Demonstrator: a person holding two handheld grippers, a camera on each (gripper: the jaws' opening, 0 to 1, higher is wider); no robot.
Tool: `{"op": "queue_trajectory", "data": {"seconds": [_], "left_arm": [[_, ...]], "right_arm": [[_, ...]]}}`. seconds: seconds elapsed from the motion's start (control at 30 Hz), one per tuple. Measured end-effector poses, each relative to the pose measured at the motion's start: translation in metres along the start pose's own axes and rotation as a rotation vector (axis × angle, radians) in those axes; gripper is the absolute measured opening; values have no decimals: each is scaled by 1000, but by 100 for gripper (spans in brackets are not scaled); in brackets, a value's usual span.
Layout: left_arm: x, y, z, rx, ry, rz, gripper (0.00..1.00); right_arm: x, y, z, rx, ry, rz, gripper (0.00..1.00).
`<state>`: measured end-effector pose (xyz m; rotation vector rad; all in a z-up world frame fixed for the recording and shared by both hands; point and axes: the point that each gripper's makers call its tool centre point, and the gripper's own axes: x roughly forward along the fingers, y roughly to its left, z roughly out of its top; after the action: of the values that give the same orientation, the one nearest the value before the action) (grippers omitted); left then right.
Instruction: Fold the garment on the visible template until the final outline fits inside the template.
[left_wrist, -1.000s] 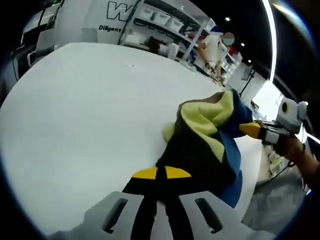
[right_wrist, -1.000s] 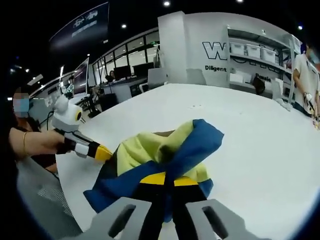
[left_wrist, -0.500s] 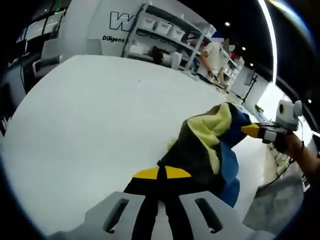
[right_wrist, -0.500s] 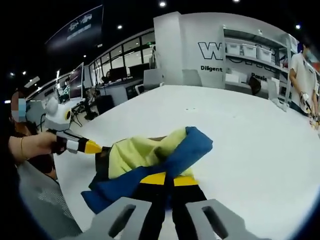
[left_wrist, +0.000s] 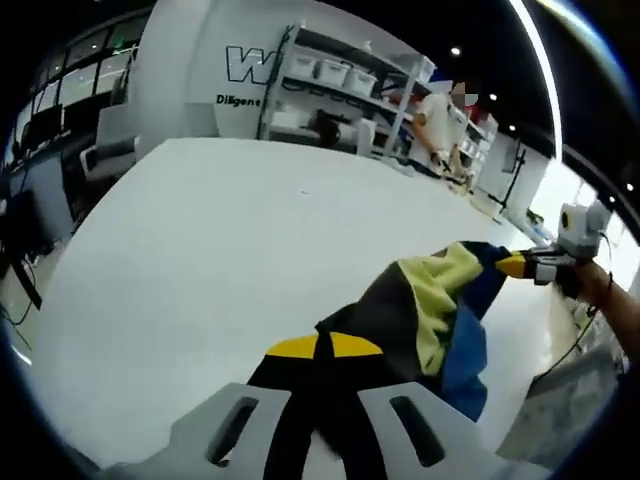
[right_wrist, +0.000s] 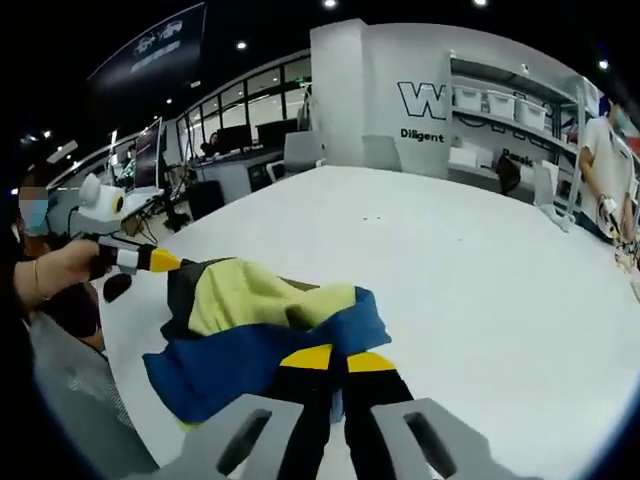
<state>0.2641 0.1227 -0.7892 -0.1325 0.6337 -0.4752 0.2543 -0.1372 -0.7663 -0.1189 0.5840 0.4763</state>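
A: The garment (left_wrist: 430, 310) was stretched between the two grippers, held up just above the near edge of the white tabletop (left_wrist: 220, 250). In the left gripper view the left gripper (left_wrist: 316, 350) had its yellow-tipped fingers pressed together on a dark corner of the cloth; in the right gripper view the right gripper (right_wrist: 330, 360) pinched the blue edge the same way.

B: So which step was that, in your judgement?

A: Spreading it out, I'd say, ahead of any fold. It hung bunched and sagging between the two grips, not flat. I could make out no template outline on the tabletop in either view.

B: And the next move?

A: It probably called for pulling the corners wider apart, then lowering the cloth flat onto the surface, keeping both grips firm so the corners didn't slip.

B: What was the cloth like?

A: Soft and limp, draping in loose folds. Panels of black, pale yellow and blue; the yellow looked fleecy, the blue smoother. The tabletop was matt white and bare, apart from a tiny speck far out.

B: Anything beyond?

A: Shelving (left_wrist: 340, 85) with white bins (right_wrist: 505, 100) against a white wall with lettering, and a person (left_wrist: 440, 115) standing by it.
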Motion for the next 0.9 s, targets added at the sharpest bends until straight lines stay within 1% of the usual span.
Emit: {"op": "queue_trajectory", "data": {"seconds": [0.07, 0.13, 0.2, 0.3, 0.5, 0.57, 0.67, 0.77, 0.9], "left_arm": [[-3, 7, 2, 4, -3, 12, 0], [-4, 9, 4, 7, -7, 17, 0], [-9, 15, 13, 23, -33, 32, 0], [-14, 23, 23, 31, -52, 51, 0], [-17, 40, 35, 36, -68, 82, 0], [-17, 48, 40, 37, -73, 95, 0], [-16, 56, 45, 38, -81, 109, 0], [-14, 62, 50, 49, -80, 127, 0], [-14, 64, 60, 65, -107, 133, 0]], "right_arm": [[0, -2, 3, -4, 0, 2, 0], [1, -3, 6, -14, 7, 10, 0], [1, -2, 8, -26, 11, 16, 0], [4, -1, 15, -52, 10, 27, 0], [11, -3, 20, -99, 37, 24, 0], [14, -6, 23, -113, 46, 11, 0], [18, -13, 24, -110, 55, -24, 0], [22, -15, 26, -107, 54, -45, 0], [24, -16, 34, -126, 26, -75, 0]]}}
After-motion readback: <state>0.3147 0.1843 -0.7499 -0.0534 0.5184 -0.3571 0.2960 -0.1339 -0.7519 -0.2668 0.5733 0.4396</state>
